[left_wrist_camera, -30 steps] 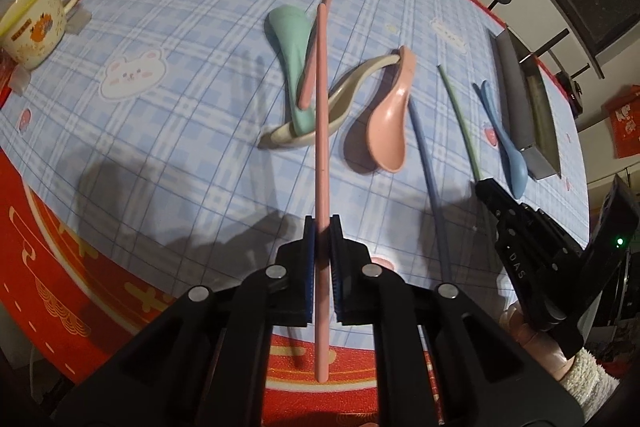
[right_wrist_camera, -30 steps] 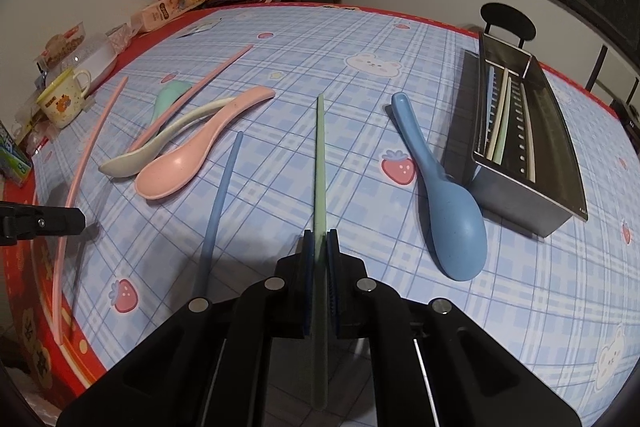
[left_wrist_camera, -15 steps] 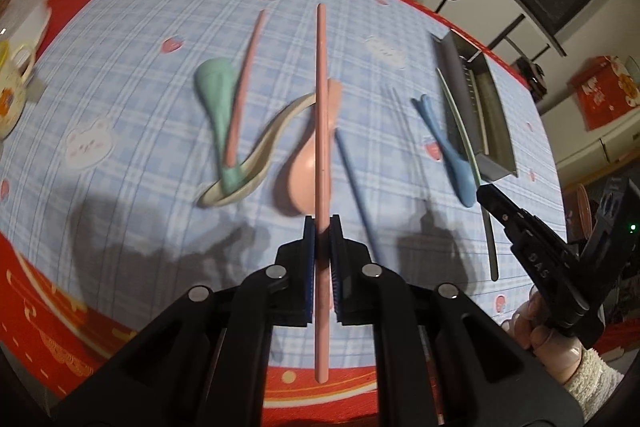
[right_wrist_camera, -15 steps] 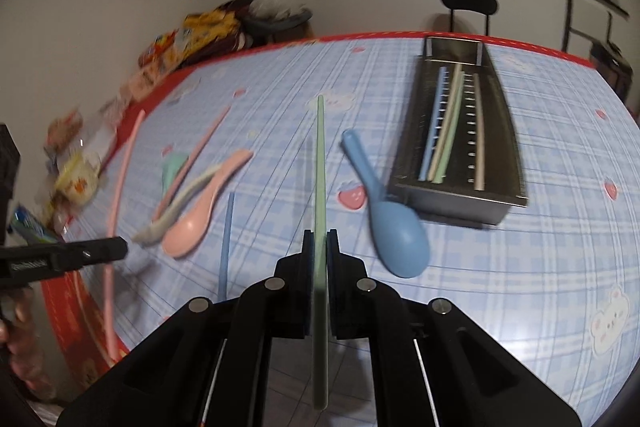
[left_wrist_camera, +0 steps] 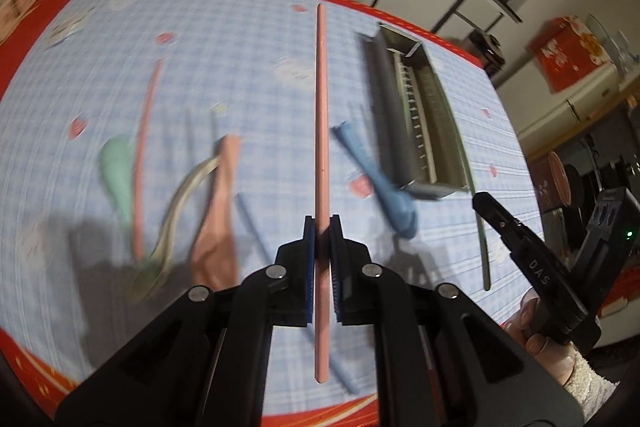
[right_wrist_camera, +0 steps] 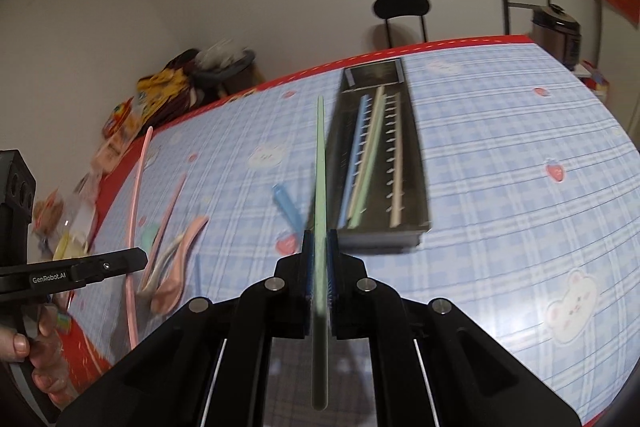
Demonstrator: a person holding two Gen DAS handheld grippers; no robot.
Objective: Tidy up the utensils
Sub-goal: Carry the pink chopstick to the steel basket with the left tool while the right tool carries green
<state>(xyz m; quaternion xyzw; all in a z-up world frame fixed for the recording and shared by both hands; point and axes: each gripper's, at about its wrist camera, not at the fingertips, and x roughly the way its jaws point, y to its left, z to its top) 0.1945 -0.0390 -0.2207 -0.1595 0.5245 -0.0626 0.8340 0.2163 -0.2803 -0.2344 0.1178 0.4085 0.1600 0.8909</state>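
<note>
Motion blur softens the spoons lying on the tablecloth: the mint spoon, cream spoon, pink spoon and blue spoon lack sharp outlines. The loose blue chopstick passes behind the left gripper, its middle hidden. The metal utensil tray is smeared at its near end; the slots in its base cannot be counted. Snack packets at the table's far corner are illegible.

Black stool by wall behind table; snack packets piled at far left corner; rice cooker at right; red box on cabinet.
</note>
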